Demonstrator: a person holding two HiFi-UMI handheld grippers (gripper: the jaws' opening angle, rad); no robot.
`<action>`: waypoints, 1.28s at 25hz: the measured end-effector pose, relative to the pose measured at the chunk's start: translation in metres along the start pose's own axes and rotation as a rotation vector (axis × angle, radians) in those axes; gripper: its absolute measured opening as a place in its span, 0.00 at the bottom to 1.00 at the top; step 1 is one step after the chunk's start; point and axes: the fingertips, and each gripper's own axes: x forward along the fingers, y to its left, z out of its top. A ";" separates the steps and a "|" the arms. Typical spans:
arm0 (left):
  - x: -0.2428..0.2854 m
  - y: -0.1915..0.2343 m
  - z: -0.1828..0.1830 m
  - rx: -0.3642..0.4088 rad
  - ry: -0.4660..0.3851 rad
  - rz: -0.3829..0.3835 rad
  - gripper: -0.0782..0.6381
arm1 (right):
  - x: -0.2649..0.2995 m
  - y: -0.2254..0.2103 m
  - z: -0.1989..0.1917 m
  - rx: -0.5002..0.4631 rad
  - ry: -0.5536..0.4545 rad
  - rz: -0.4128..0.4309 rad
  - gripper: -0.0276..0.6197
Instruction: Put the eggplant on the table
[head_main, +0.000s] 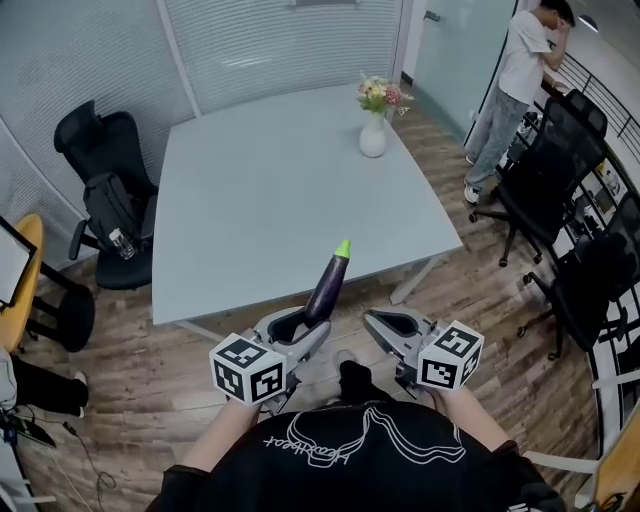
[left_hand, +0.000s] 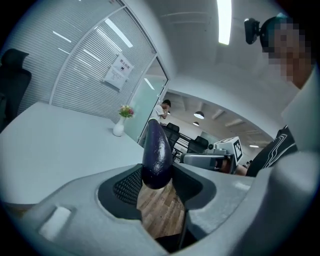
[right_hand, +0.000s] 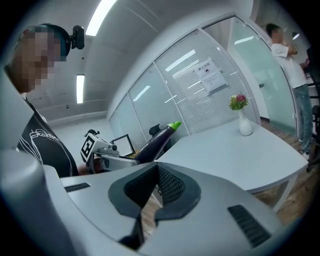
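A dark purple eggplant (head_main: 328, 285) with a green stem end sticks up and forward out of my left gripper (head_main: 305, 322), which is shut on its blunt lower end. In the left gripper view the eggplant (left_hand: 156, 155) stands between the black pads of the left gripper (left_hand: 157, 182). It is held at the near edge of the pale grey table (head_main: 270, 190). My right gripper (head_main: 378, 322) hangs beside it to the right with nothing in it. In the right gripper view the right gripper (right_hand: 156, 172) has its pads together, and the eggplant (right_hand: 157, 139) shows to the left.
A white vase of flowers (head_main: 373, 135) stands at the table's far right. A black office chair (head_main: 110, 190) is left of the table, and more black chairs (head_main: 560, 200) are at the right. A person (head_main: 510, 90) stands at the back right. Wooden floor lies below my grippers.
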 end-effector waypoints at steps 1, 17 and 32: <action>0.002 0.007 0.001 -0.007 0.003 0.011 0.38 | 0.006 -0.005 0.001 0.002 0.008 0.011 0.06; 0.064 0.120 0.037 0.000 0.029 0.139 0.38 | 0.097 -0.111 0.020 0.089 0.104 0.089 0.06; 0.103 0.232 0.006 -0.037 0.093 0.265 0.38 | 0.154 -0.161 0.020 0.130 0.169 0.136 0.06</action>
